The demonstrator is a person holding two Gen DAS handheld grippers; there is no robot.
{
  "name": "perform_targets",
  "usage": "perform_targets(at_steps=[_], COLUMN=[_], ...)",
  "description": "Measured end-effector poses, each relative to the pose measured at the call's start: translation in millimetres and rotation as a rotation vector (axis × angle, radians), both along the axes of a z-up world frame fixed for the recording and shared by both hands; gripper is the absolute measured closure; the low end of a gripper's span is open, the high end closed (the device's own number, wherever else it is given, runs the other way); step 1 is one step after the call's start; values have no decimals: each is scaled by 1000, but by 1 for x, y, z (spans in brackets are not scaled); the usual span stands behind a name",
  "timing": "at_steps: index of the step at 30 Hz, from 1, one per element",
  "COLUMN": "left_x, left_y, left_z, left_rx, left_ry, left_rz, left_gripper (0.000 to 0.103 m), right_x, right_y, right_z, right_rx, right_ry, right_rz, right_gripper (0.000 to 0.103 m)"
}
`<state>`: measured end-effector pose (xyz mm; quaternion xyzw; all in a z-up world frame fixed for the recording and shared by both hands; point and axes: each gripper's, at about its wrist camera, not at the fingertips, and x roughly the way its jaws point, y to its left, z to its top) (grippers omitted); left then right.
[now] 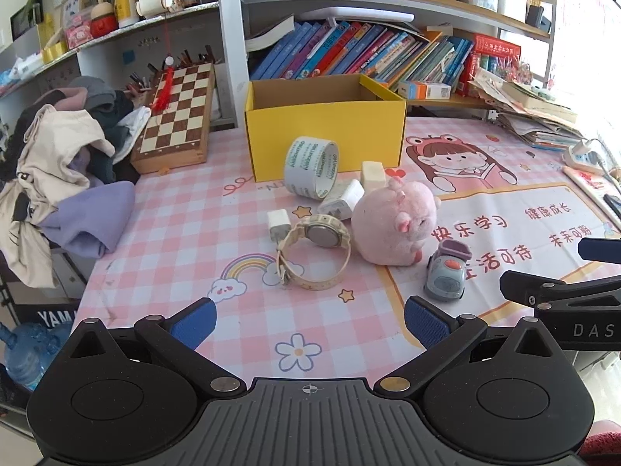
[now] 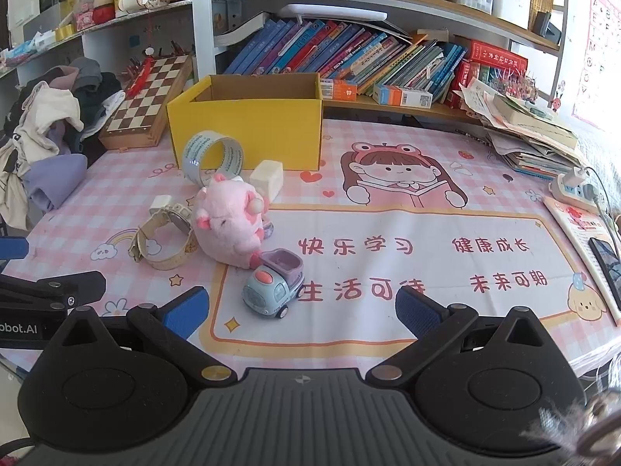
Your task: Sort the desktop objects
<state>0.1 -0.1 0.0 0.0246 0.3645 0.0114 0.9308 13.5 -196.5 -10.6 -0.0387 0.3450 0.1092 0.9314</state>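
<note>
A: While the yellow box shows no contents from either view (its floor is partly hidden), the loose items lie clustered just in front of it: tape roll, eraser block, two white chargers, watch, pink plush, toy truck. Sorting appears not yet begun.

B: And the tools?

A: Left gripper and right gripper both hover near the desk's front edge, jaws spread wide, holding nothing. The truck lies nearest, just beyond the right gripper; the watch sits ahead of the left.
</note>
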Motion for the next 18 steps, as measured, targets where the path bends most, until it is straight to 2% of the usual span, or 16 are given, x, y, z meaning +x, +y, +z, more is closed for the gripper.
perform_targets(at_steps=[7, 9, 18], left_x=[-2, 0, 3], left_y=[-2, 1, 5], left_z=[-3, 0, -4], left_rx=[-11, -35, -33], left_ry=[5, 19, 20], left_rz=[7, 9, 8], left_gripper=[0, 0, 0], right_x=[0, -1, 0], right_y=[-1, -1, -1], right_z=[1, 0, -1], right_rx=[-7, -8, -11], right_ry=[-3, -2, -2], right_rz=[-3, -3, -5], right_gripper=[0, 0, 0])
